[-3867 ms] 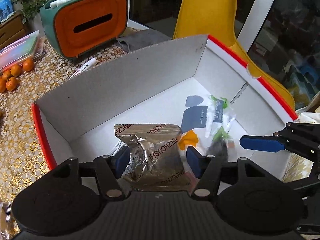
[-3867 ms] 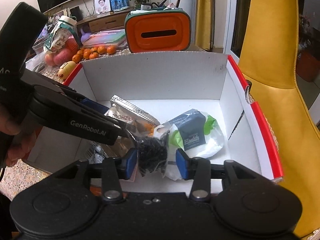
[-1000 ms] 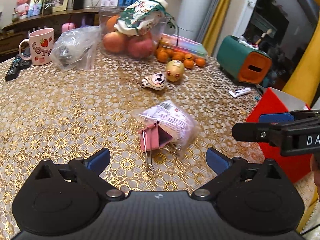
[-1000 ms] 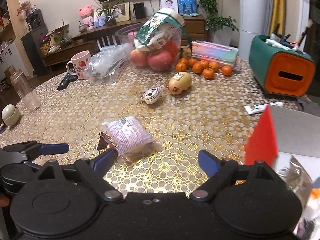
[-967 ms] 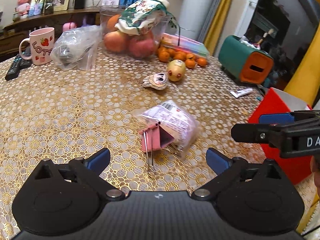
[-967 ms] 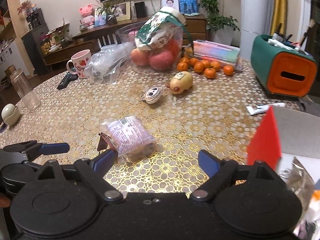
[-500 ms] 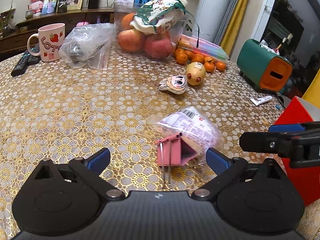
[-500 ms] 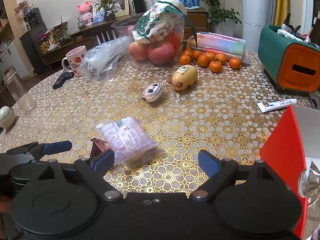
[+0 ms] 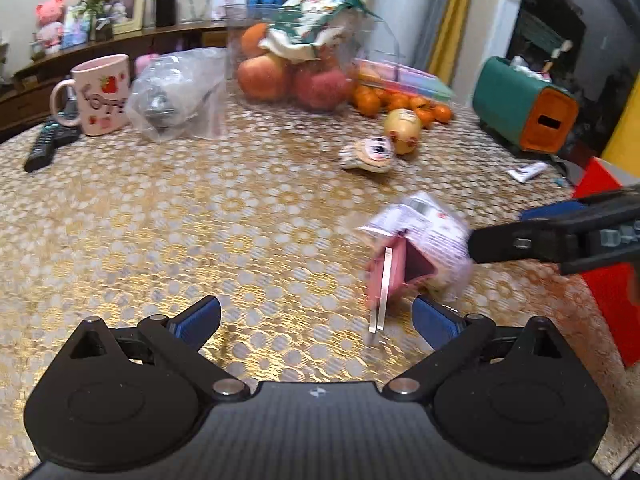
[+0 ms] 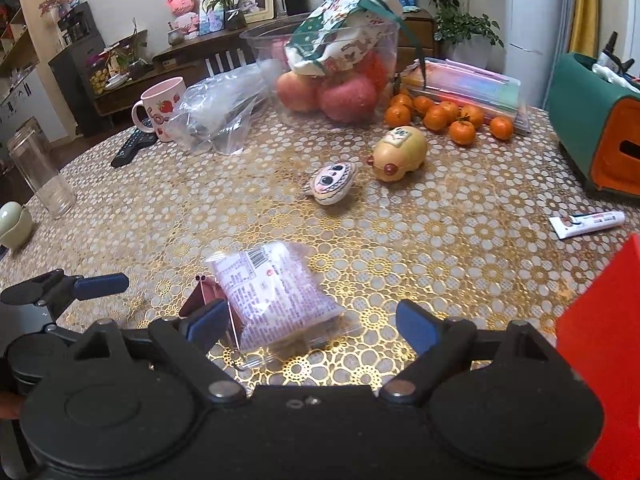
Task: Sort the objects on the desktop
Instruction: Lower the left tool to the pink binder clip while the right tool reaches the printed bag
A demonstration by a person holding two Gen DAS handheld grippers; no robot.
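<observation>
A clear snack packet (image 10: 270, 290) lies on the gold patterned tablecloth with a pink binder clip (image 10: 200, 298) against its left side. My right gripper (image 10: 312, 326) is open, its jaws on either side of the packet's near end. In the left wrist view the packet (image 9: 424, 226) and clip (image 9: 394, 270) sit to the right of my open, empty left gripper (image 9: 316, 320). The right gripper's fingers (image 9: 532, 236) reach in above the packet. The red box (image 10: 600, 344) stands at the right edge.
An owl toy (image 10: 332, 182), a yellow toy (image 10: 400, 154), oranges (image 10: 448, 116), a fruit bowl (image 10: 332, 72), a plastic bag (image 10: 220, 114), a pink mug (image 10: 160, 108), a remote (image 10: 132, 146), a glass jar (image 10: 38, 172), a tube (image 10: 584, 222) and a green-orange tissue box (image 10: 600, 140) sit on the table.
Both grippers left the box empty and open. Over the last second they moved down and closer to the packet, which now lies between the right gripper's jaws; my left gripper shifted leftward.
</observation>
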